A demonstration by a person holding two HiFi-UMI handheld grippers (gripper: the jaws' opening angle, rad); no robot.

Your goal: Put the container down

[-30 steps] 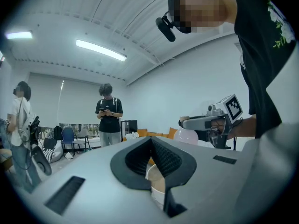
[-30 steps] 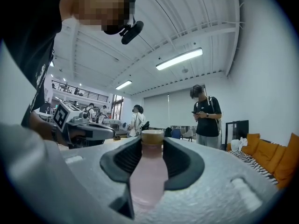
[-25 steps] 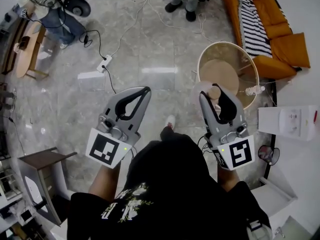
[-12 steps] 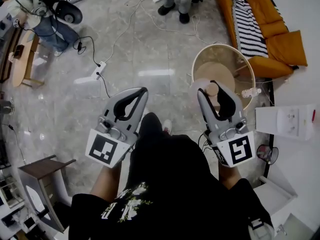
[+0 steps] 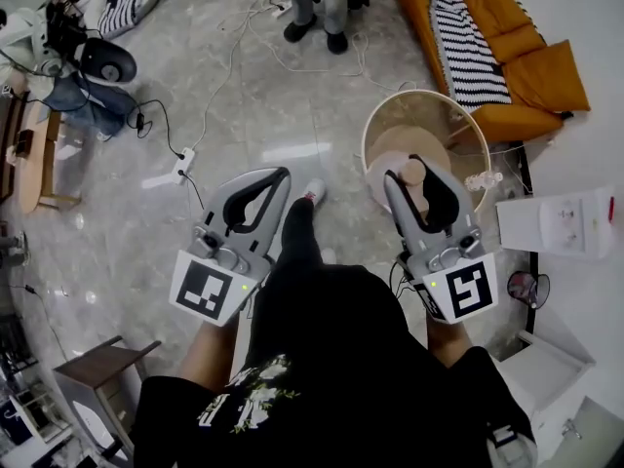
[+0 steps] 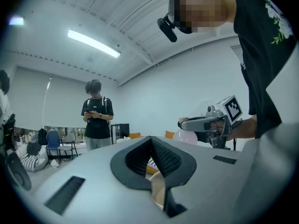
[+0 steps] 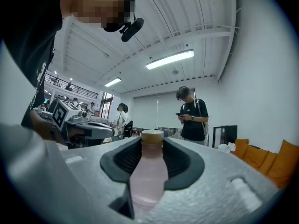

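A pink bottle (image 5: 417, 176) with a tan cap stands upright between the jaws of my right gripper (image 5: 413, 170), which is shut on it. The right gripper view shows the bottle (image 7: 147, 171) filling the gap, both pads against its body. The bottle hangs above the near edge of a round glass-topped table (image 5: 382, 115). My left gripper (image 5: 282, 175) is level beside the right one, over the marble floor. It is shut, its tips (image 6: 150, 138) touching with nothing between them. The left gripper view also catches the right gripper (image 6: 184, 123) with the bottle (image 6: 186, 136).
A small clear bottle (image 5: 485, 178) lies on the round table's right side. An orange sofa (image 5: 531, 61) with a striped blanket stands behind it. A white cabinet (image 5: 561, 224) and a small fan (image 5: 531, 288) are at right. A power strip (image 5: 180, 167) with cables crosses the floor. A person (image 5: 312, 8) stands ahead.
The wearer has stepped forward, one leg now out in front. Both grippers travelled along at the same spacing. The round table has drawn closer under the right gripper; the bottle stays gripped.
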